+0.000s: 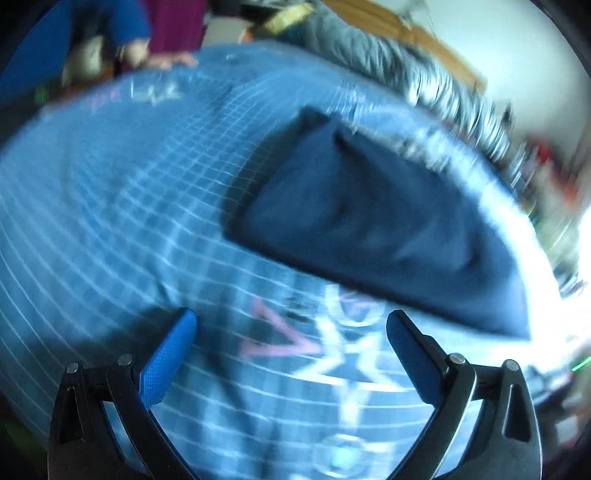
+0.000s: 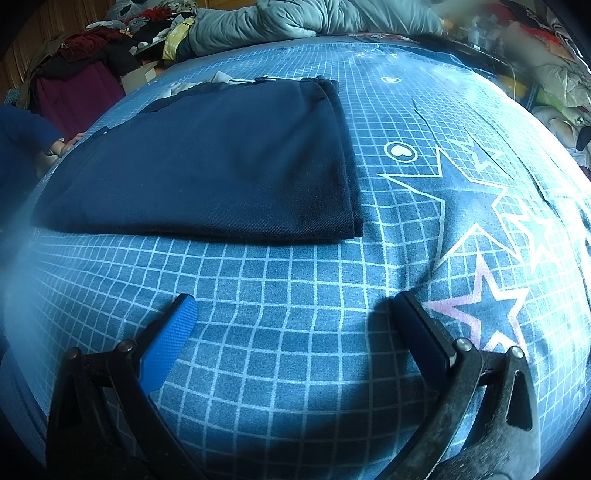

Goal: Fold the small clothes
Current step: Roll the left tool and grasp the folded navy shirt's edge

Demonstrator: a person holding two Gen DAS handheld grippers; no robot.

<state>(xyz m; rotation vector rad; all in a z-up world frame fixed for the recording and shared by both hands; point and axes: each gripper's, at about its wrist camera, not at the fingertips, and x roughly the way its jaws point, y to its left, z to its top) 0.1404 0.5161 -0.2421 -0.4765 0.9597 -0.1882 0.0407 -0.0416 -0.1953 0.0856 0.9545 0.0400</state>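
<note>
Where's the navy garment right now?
The navy garment lies folded flat on the blue grid sheet, upper left in the right wrist view, left of the star prints, ahead of both open grippers.

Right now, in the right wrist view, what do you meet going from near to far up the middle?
Right gripper, open → bare grid-print bedsheet → folded navy garment → white label at its far edge → grey quilted duvet.

A lived-in bedroom: a bed under a blue grid sheet [image 2: 295, 295], a grey quilt [image 2: 295, 18] at 12 o'clock, heaped clothes [image 2: 92, 55] at 10 o'clock.
</note>
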